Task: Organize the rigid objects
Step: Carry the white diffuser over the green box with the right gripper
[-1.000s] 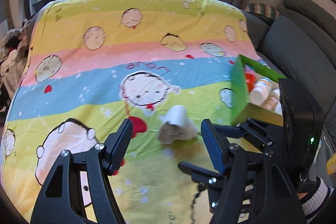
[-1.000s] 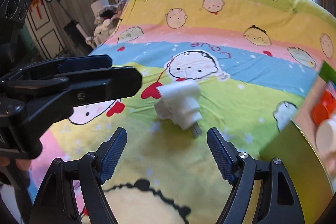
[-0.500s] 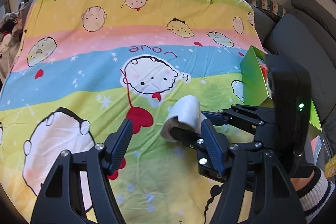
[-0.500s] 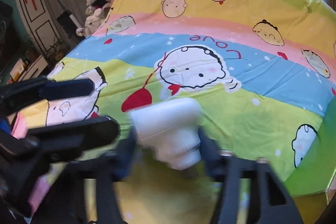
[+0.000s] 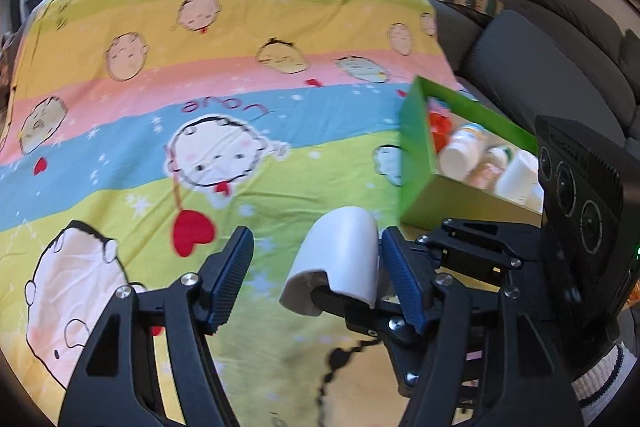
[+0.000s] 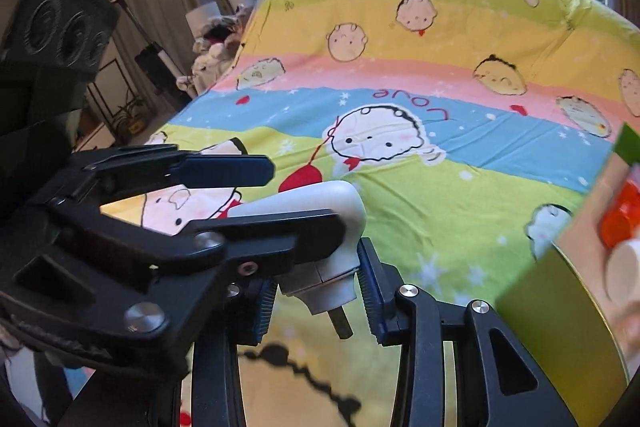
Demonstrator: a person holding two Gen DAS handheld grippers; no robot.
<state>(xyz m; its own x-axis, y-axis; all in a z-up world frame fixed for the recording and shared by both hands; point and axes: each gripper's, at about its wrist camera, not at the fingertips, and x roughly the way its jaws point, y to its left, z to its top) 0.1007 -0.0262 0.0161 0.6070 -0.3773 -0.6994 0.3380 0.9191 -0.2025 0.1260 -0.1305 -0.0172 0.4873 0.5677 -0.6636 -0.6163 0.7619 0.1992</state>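
A white plug adapter [image 6: 320, 247] with a metal pin is clamped between my right gripper's [image 6: 318, 291] blue pads and held above the cartoon bedsheet. In the left wrist view the same adapter [image 5: 340, 255] sits between my left gripper's [image 5: 316, 275] open fingers, with the right gripper reaching in from the right. The left gripper holds nothing; its fingers also cross the left of the right wrist view. A green box [image 5: 416, 163] with bottles and a red item stands at the right; it also shows in the right wrist view [image 6: 560, 319].
The striped cartoon bedsheet [image 5: 200, 107] covers the whole work surface. A grey sofa [image 5: 540, 67] runs along the right behind the box. Windows stand at the far end. A lamp and clutter [image 6: 212, 31] stand off the bed's left side.
My right gripper has shut on the white adapter and lifted it off the sheet. The left gripper stayed open around it. The green box has come back into view at right.
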